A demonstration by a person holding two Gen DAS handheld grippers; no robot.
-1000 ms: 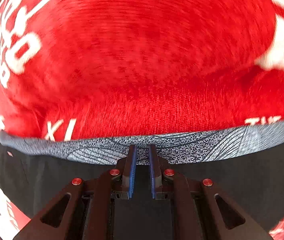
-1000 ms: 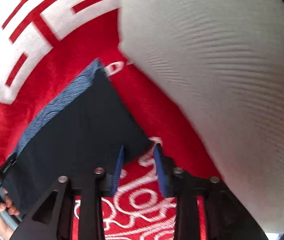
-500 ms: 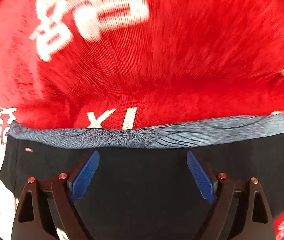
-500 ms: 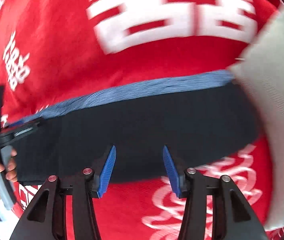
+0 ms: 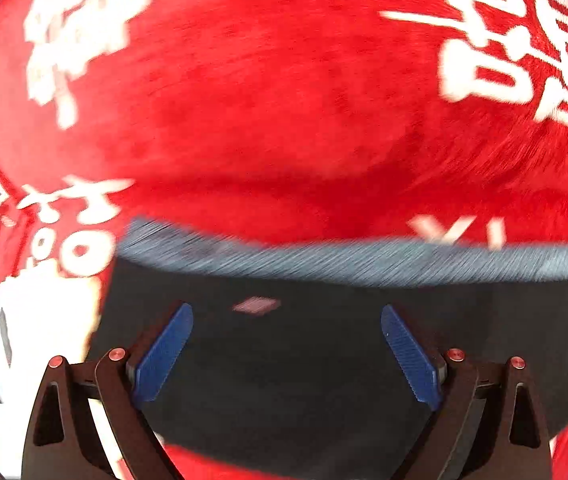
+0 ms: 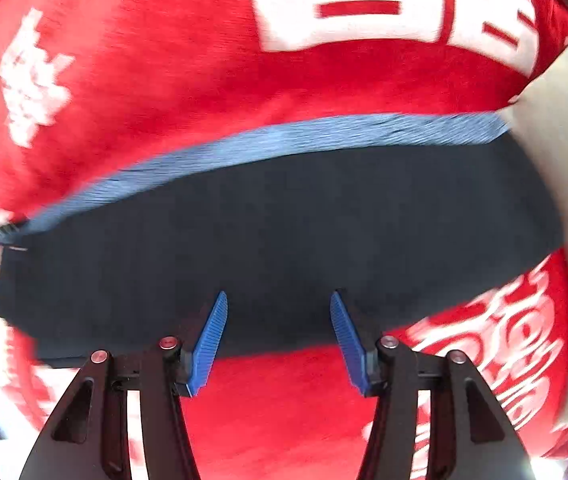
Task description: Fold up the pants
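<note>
Pants (image 5: 323,360) lie as a flat dark band on the red printed blanket (image 5: 284,120) | we have left tongs (image 5: 285,356) and right tongs (image 6: 278,340) just opening, empty | fold looks nearly done

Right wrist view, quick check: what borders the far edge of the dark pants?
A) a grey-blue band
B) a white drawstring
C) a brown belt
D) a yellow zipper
A: a grey-blue band runs along the far edge of the dark pants, against the red printed cloth; no zipper, drawstring or belt shows.
</note>
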